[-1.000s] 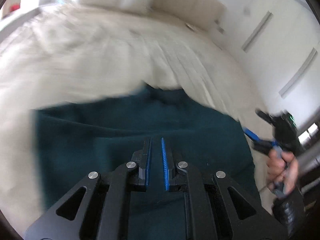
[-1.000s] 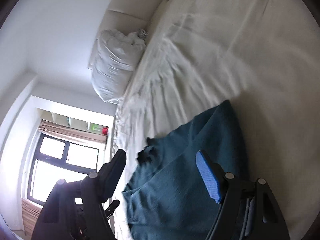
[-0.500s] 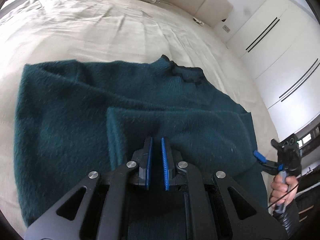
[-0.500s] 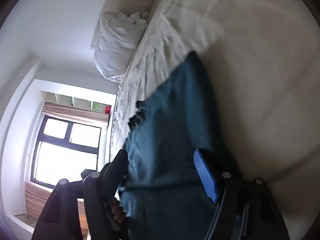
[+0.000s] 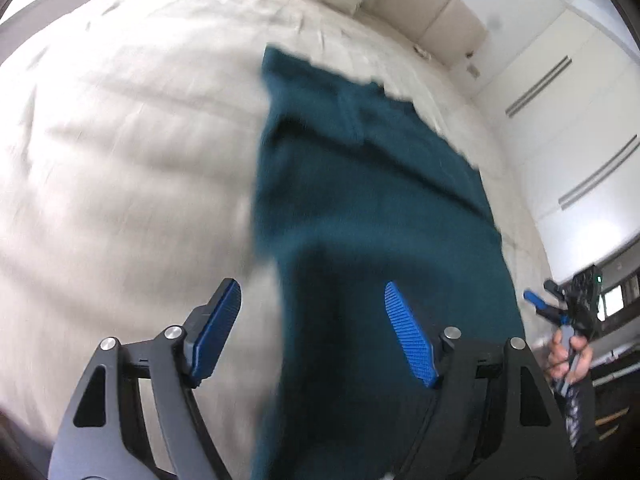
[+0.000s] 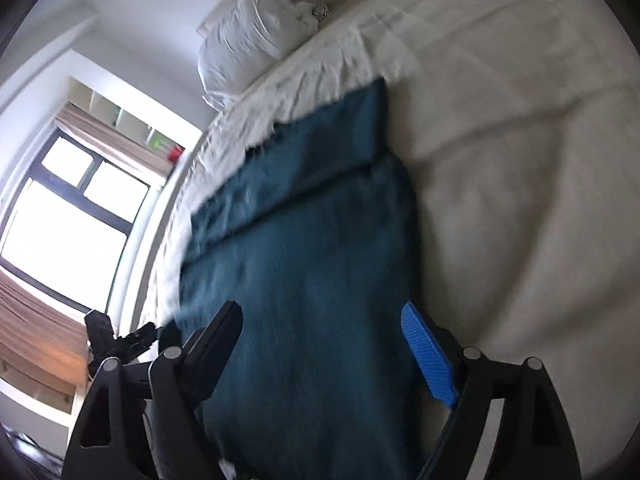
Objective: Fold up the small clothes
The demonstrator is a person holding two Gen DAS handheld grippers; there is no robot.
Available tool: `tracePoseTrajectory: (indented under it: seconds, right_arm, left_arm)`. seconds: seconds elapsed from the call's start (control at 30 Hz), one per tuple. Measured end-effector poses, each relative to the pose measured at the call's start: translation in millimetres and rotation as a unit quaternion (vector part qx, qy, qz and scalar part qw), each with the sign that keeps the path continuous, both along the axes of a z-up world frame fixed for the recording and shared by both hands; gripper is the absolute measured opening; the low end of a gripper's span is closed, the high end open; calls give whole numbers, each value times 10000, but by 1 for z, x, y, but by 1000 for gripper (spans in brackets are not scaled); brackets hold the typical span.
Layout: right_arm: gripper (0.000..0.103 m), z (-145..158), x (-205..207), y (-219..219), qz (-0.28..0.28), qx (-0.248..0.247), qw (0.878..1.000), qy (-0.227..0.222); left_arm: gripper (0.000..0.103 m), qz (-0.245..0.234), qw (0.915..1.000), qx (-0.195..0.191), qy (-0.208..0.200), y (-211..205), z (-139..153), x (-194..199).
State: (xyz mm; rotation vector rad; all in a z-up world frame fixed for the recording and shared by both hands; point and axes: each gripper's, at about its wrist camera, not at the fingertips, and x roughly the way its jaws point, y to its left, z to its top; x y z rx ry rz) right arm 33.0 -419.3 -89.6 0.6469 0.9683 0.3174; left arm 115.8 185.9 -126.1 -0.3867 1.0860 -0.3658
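Note:
A dark teal sweater (image 5: 360, 208) lies flat on the cream bed, folded into a long narrow shape, and it also shows in the right wrist view (image 6: 312, 264). My left gripper (image 5: 316, 332) is open and empty above the sweater's near left edge. My right gripper (image 6: 332, 356) is open and empty above the sweater's near end. The right gripper also shows small at the far right of the left wrist view (image 5: 560, 308), held in a hand. The left gripper shows small at the left of the right wrist view (image 6: 124, 340).
The cream bed sheet (image 5: 120, 140) spreads around the sweater. A white pillow (image 6: 264, 40) lies by the headboard (image 5: 432, 12). White wardrobe doors (image 5: 580, 128) stand to the right of the bed. A window (image 6: 68, 208) with curtains is beside it.
My left gripper has opened from shut and let go of the sweater fold. The sweater has gone from spread wide to a narrow folded strip. Both views have swung.

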Motion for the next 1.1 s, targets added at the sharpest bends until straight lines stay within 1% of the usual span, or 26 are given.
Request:
tracePoseTrajectory:
  seconds: [0.07,0.13,0.2,0.33,0.37,0.4,0.43,0.53,0.57,0.67,0.77,0.8,0.87,0.9,0.93,0.97,1.0,1.1]
  right_arm:
    - [85,-2,-22,-2,-5,-26,10000,53]
    - [85,-5,-45,-8,-99,38,9999,125]
    - [85,-11,-61,-12,-153,39,9996,239]
    - [84,-21,-76,-11,-106,-55,9990,442]
    - [83,-21,-80,-9,-83,-113,9988,478]
    - [83,-22,-82,-7,-48,-179,9985,508]
    - [83,-22,-85,-7,-23,-187,9985,511]
    - [82,-24,-88,-2,46,-208,9982,568]
    - [81,-26,-87,-2,67,-222,9979,599]
    - [78,-28,-90,1,183,-262,9972,679]
    - [74,-30,-91,4,280,-285,9958,825]
    - [73,-30,-92,4,307,-264,9954,864]
    - [67,-32,-93,5,346,-288,9944,951]
    - [67,-33,-93,5,358,-301,9938,1006]
    - [65,-34,-94,5,372,-289,9936,1029]
    - [62,-34,-94,6,391,-280,9934,1046]
    - [59,-35,-94,8,434,-301,9927,1087]
    - [51,-38,-93,13,536,-349,9914,1142]
  left_arm:
    - [74,-29,9998,-68,194,5,-9,-22]
    - [74,10,9996,-55,276,9,-17,-42]
    - [74,-38,9998,-5,216,10,-20,-54]
    - [72,-279,9990,271,206,2,-20,-63]
    - [69,-318,9988,288,221,2,-20,-66]
    - [61,-393,9984,293,283,0,-21,-68]
    - [51,-443,9979,310,345,-2,-23,-69]
    - [35,-547,9967,384,468,-8,-27,-73]
    - [33,-573,9964,391,497,-9,-28,-75]
    - [33,-648,9956,383,556,-13,-31,-77]
    - [28,-640,9951,435,614,-14,-34,-74]
    - [26,-642,9949,446,634,-14,-35,-74]
    - [22,-685,9943,483,664,-14,-36,-74]
    - [19,-705,9940,505,670,-15,-35,-70]
    - [15,-725,9936,533,677,-16,-34,-70]
    - [12,-736,9934,556,688,-16,-34,-69]
    - [7,-729,9934,568,686,-16,-34,-69]
    - [5,-764,9931,559,689,-15,-34,-67]
